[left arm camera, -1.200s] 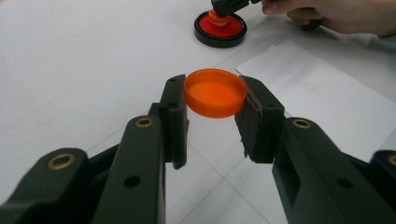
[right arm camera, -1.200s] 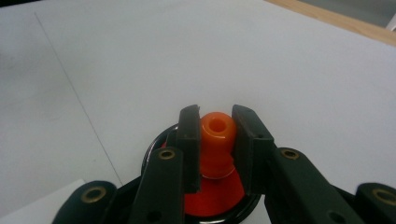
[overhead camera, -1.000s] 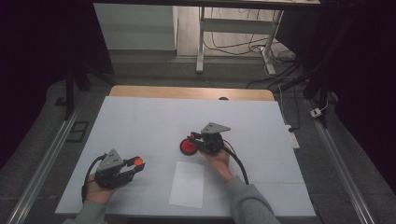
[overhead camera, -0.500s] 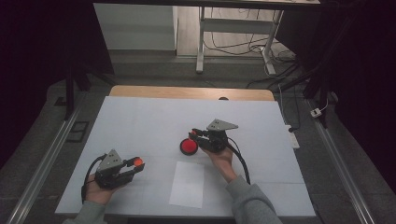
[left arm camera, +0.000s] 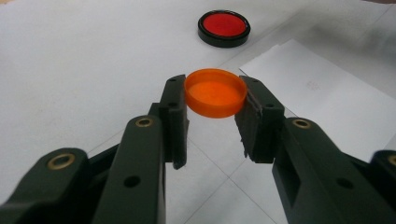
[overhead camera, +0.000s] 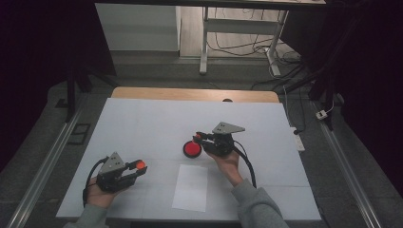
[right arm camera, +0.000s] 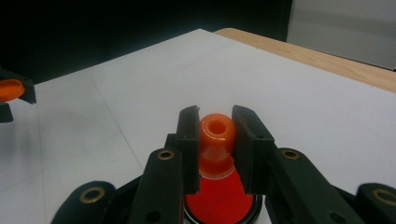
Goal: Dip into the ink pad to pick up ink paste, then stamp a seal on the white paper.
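Observation:
My left gripper (overhead camera: 139, 166) rests low at the table's front left and is shut on a small round orange cap (left arm camera: 215, 92), pinched by its rim between the two pads. At the table's middle my right gripper (overhead camera: 199, 138) is shut on an orange knob-shaped piece (right arm camera: 217, 137) with a round holed top and a flared foot. That piece hangs just over a red disc in a black rim (overhead camera: 191, 149), also seen as the red disc (right arm camera: 219, 203) under the jaws and the red disc (left arm camera: 223, 27) farther off. Whether the foot touches the disc I cannot tell.
A white sheet of paper (overhead camera: 191, 186) lies near the front edge between the hands, the same paper (left arm camera: 322, 93) to the right of the left jaws. The white table mat (overhead camera: 142, 123) ends at a wooden strip (overhead camera: 190, 94) at the back. Metal rails run along both sides.
My right gripper has risen a little and shifted slightly right, with the orange piece still in it over the red disc. The left gripper and its cap have not moved.

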Motion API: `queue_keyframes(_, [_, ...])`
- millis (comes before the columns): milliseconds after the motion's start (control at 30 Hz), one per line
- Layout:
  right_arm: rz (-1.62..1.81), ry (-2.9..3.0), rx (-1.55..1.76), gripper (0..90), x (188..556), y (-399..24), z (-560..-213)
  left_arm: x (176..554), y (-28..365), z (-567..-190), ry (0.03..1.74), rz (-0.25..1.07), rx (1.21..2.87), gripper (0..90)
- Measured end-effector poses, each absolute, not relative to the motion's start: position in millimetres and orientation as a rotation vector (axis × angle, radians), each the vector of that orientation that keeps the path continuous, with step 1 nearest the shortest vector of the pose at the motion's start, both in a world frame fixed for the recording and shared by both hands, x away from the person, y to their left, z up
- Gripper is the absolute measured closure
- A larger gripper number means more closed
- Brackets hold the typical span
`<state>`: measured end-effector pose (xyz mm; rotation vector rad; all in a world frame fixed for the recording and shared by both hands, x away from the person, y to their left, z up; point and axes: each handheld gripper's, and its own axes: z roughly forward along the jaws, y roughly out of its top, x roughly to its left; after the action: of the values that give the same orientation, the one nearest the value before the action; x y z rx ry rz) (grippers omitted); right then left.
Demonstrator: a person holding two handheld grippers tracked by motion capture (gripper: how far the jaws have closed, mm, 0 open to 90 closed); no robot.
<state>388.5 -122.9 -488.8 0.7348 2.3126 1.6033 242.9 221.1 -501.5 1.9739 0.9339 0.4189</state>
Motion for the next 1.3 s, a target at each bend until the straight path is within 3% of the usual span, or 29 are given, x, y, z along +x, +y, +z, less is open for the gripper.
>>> queue_keyframes(1300, [1.621,2.333,0.674,72.4,358,-147,-481,243,220,-503,0.933,0.411,1.984,64.6])
